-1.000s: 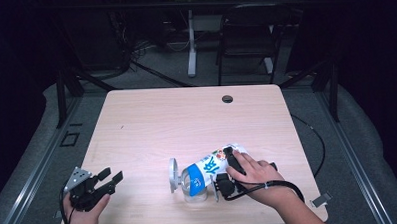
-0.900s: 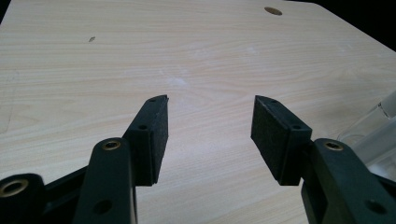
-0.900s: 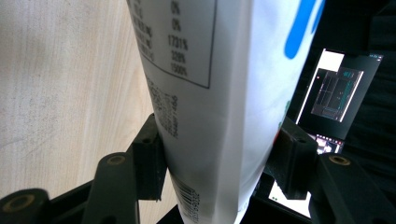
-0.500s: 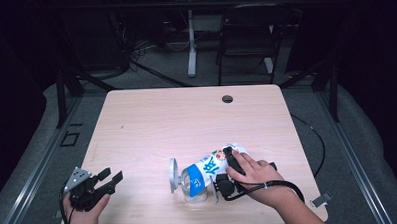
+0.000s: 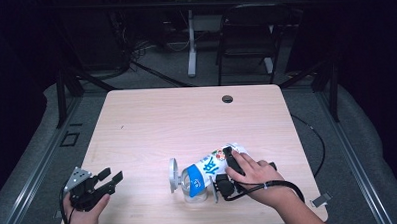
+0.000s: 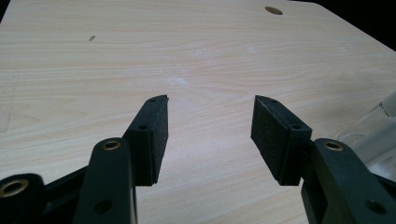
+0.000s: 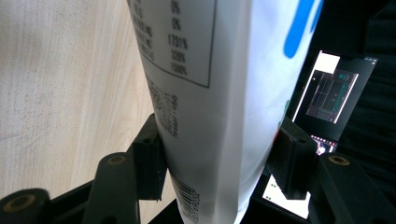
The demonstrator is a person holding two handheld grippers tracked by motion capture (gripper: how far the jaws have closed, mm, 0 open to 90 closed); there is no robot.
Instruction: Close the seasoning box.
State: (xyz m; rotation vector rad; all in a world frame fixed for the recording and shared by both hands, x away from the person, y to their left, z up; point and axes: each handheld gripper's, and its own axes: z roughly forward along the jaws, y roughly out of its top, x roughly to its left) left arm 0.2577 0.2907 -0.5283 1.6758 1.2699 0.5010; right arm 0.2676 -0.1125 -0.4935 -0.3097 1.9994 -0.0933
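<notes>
- I'm holding the left gripper (image 5: 111,180) at the bench's (image 5: 197,122) front-left corner; my left hand (image 5: 82,216) is wrapping its body from below.
- Left jaws are standing wide apart in the left gripper view (image 6: 210,130), released, nothing but bare wood between the pads.
- The same view is catching a bit of clear plastic (image 6: 373,135) at its right edge; I can't tell what it is from there.
- The clear cup (image 5: 189,185) is lying on its side near the front edge, a little right of centre, its round lid (image 5: 173,174) facing left.
- The white-and-blue pouch (image 5: 211,166) is lying tilted across the bench, its lower blue end going into the cup's mouth, its upper end pointing toward the back-right.
- I'm gripping the pouch with the right gripper (image 5: 227,168), my right hand (image 5: 256,175) sitting on top of it near the front-right part of the bench.
- In the right gripper view the pouch (image 7: 210,116) is running up between the jaws; both pads are pressing on its sides, so this one is grasping the pouch, clenched wide.
- The printed table and barcode are facing that camera.
- The cable hole (image 5: 227,98) is sitting near the back edge, right of centre, well apart from everything.
</notes>
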